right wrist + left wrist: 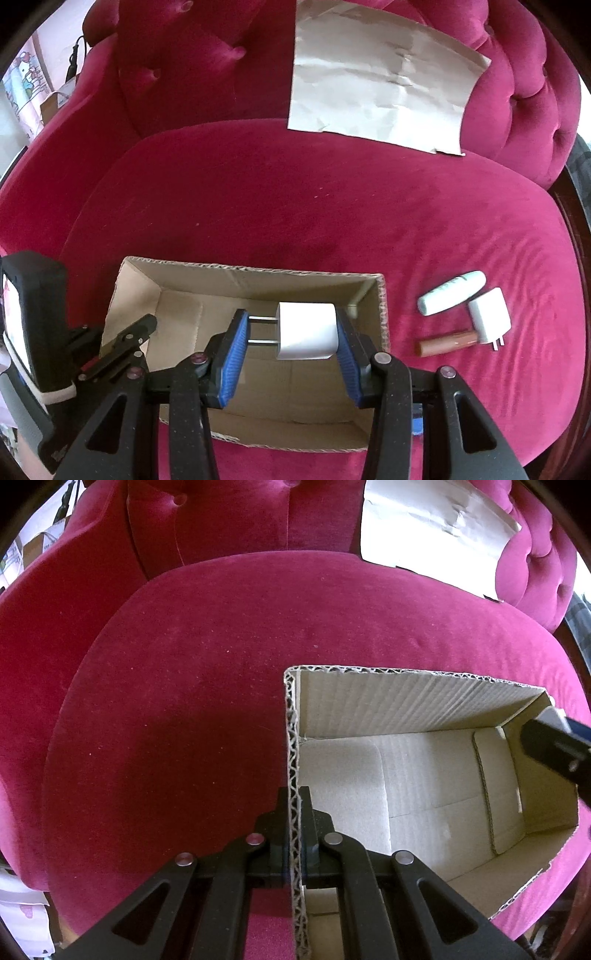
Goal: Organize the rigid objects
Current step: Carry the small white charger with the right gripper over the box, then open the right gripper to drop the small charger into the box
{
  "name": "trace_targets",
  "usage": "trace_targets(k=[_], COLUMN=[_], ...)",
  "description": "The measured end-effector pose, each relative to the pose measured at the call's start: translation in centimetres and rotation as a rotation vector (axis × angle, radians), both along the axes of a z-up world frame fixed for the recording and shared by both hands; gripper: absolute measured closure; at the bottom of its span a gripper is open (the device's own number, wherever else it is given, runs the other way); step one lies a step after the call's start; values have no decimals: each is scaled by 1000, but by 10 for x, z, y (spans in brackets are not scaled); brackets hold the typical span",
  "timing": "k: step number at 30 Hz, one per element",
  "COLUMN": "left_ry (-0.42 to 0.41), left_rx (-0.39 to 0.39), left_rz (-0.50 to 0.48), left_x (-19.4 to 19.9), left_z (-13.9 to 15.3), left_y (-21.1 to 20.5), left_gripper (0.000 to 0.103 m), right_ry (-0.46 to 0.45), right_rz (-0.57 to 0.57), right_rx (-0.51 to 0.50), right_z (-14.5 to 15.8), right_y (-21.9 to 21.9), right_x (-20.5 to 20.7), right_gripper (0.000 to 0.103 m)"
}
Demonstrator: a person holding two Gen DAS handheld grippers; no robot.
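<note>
An open cardboard box (369,698) (258,280) sits on the pink velvet seat. My left gripper (294,805) is shut on the box's left wall, pinching the corrugated edge. Over the box's inside, my right gripper (291,328) is shut on a white plug adapter (306,330), whose metal prongs point left toward the blue pad. The box holds nothing else that shows. The right gripper's tip (554,749) shows at the box's right end in the left wrist view. On the seat right of the box lie another white plug adapter (489,319), a pale green tube (450,291) and a brown tube (448,343).
A creased sheet of brown paper (380,77) (432,528) leans against the tufted backrest at the back right. The seat cushion (295,206) is bare behind and to the left of the box. The left gripper's body (37,325) stands at the box's left end.
</note>
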State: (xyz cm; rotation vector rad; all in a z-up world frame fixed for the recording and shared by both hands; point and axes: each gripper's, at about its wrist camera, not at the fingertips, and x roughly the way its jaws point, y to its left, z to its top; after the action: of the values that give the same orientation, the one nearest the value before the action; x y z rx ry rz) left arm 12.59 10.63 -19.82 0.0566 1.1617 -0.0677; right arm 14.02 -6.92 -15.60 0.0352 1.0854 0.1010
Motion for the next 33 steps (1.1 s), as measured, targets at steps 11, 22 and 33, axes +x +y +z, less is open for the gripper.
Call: trace_targets(k=[11, 22, 33], left_ry=[-2, -4, -2], left_rx=[-1, -3, -1], left_rz=[-3, -3, -1], left_x=[-2, -3, -2], left_z=[0, 0, 0], left_y=[1, 2, 1], left_gripper=[100, 100, 100], right_ry=[23, 20, -29], right_rz=[-10, -13, -19], right_rx=[46, 53, 12], right_z=[-27, -29, -18], right_y=[16, 22, 20], right_x=[6, 6, 2], right_gripper=[54, 54, 16])
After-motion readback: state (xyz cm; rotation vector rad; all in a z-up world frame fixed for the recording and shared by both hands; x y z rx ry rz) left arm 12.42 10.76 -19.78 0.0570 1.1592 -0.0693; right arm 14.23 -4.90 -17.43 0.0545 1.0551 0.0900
